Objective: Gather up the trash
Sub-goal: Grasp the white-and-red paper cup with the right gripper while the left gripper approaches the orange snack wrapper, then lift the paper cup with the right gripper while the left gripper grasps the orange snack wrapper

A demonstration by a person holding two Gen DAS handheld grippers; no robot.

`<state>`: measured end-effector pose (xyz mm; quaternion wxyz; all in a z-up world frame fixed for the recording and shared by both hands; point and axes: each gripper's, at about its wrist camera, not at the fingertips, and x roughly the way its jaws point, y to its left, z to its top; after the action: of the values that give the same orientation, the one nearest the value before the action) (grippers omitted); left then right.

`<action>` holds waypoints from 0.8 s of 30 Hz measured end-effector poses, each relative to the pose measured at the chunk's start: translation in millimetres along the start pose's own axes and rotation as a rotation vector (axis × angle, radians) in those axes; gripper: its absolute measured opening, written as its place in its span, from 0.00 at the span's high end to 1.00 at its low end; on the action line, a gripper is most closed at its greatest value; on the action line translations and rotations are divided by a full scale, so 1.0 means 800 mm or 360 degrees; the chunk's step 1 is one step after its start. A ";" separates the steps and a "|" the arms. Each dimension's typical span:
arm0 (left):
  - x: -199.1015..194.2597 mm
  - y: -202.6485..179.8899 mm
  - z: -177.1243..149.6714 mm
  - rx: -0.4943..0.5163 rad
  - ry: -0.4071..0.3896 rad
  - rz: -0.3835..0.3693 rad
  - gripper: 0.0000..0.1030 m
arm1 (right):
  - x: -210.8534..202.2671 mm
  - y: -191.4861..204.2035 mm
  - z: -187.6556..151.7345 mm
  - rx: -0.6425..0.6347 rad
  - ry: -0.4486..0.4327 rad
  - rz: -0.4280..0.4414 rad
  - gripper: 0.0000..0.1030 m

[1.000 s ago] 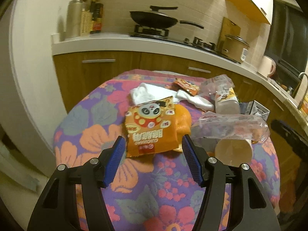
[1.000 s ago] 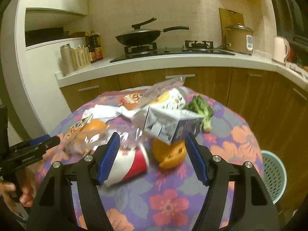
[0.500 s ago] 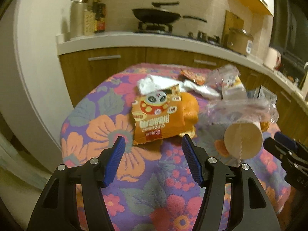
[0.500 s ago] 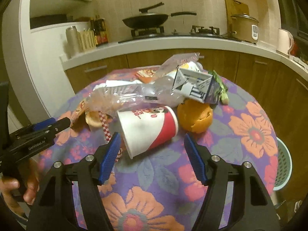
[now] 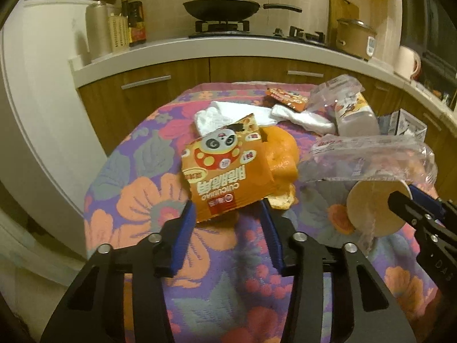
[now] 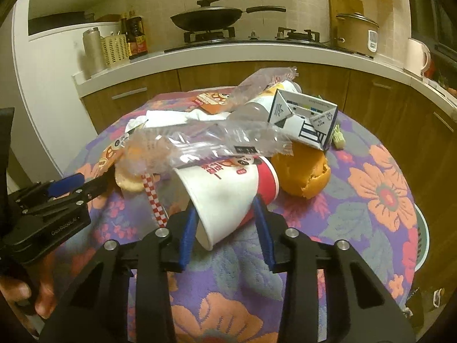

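Closing on two items at the near table edge: left gripper (image 5: pixel 227 214) narrowing around orange snack packet (image 5: pixel 225 171), right gripper (image 6: pixel 224 214) narrowing around tipped paper cup (image 6: pixel 228 191); firm contact not confirmable. Risking: packet crumpling free, cup rolling out, clear plastic bag (image 6: pixel 211 143) dragging along. Leaving open floral cloth (image 6: pixel 371 194) rightward, toward green basket (image 6: pixel 422 237).

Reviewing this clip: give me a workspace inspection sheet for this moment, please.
Surface: round table under a floral cloth.
Job's things: orange snack packet; tipped paper cup; clear wrapper; orange peel; carton.
Clutter: white cloth.
Grippers: left gripper closing around the packet's edge; right gripper closing around the cup.
Cables: nothing seen.
Surroundings: wok, basket beside table.
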<state>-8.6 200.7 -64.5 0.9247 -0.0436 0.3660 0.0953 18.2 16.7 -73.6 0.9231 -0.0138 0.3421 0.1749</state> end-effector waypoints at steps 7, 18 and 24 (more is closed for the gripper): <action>0.003 -0.001 0.010 0.0016 -0.0035 0.0009 0.76 | 0.001 -0.014 0.000 0.0049 0.0007 -0.0036 0.98; -0.004 0.005 0.018 -0.0053 -0.0162 -0.0066 1.00 | -0.011 -0.036 -0.005 0.0099 -0.0042 0.0037 0.99; -0.024 0.009 0.015 -0.0116 -0.0256 -0.0158 1.00 | -0.033 -0.040 -0.009 0.0075 -0.0092 0.0064 0.99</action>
<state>-15.7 206.9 -43.1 0.9525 -0.0873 0.2842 0.0659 6.0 -22.9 -65.5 0.9290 0.0199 0.3196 0.1856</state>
